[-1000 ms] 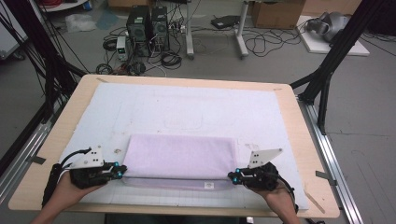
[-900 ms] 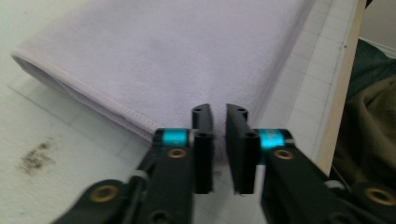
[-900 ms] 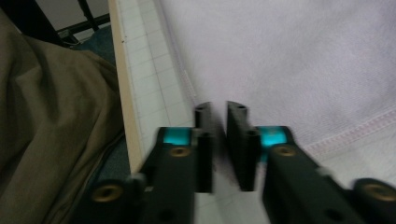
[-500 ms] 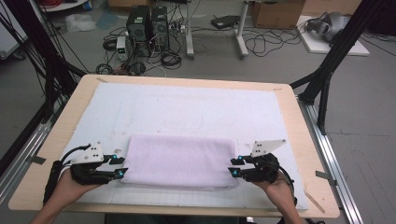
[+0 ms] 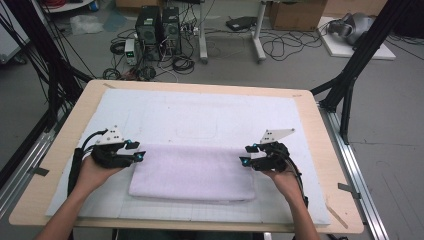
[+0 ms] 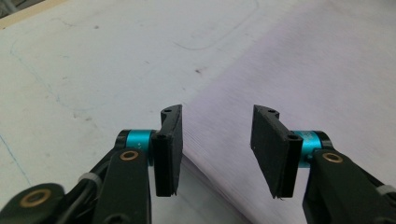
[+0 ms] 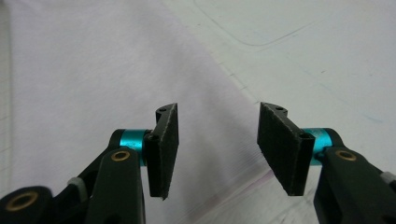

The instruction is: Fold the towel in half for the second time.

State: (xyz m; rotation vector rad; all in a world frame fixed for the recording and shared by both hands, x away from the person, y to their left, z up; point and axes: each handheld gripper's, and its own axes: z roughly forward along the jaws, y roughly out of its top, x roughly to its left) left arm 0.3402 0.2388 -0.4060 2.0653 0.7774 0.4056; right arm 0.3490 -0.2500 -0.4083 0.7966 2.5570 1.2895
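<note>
Hovering wide open, gripping nothing: left gripper (image 5: 138, 150) at nine o'clock of the folded towel (image 5: 194, 172), right gripper (image 5: 246, 154) at three. Lying mid-mat (image 5: 210, 115), on the wooden table (image 5: 320, 130).

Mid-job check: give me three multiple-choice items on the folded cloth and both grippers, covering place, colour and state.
1. Where does the folded cloth lie?
A. between the two grippers
B. at the table's far edge
C. on the floor

2. What colour is the cloth?
A. dark green
B. pale lilac
C. red

3. How do the jaws of the left gripper and the right gripper stand?
A. both shut on the cloth
B. one shut
C. both open

Answers: A, the high view shows a gripper at each end; B, it looks pale lilac on the white mat; C, a gap shows between each pair of jaws.
</note>
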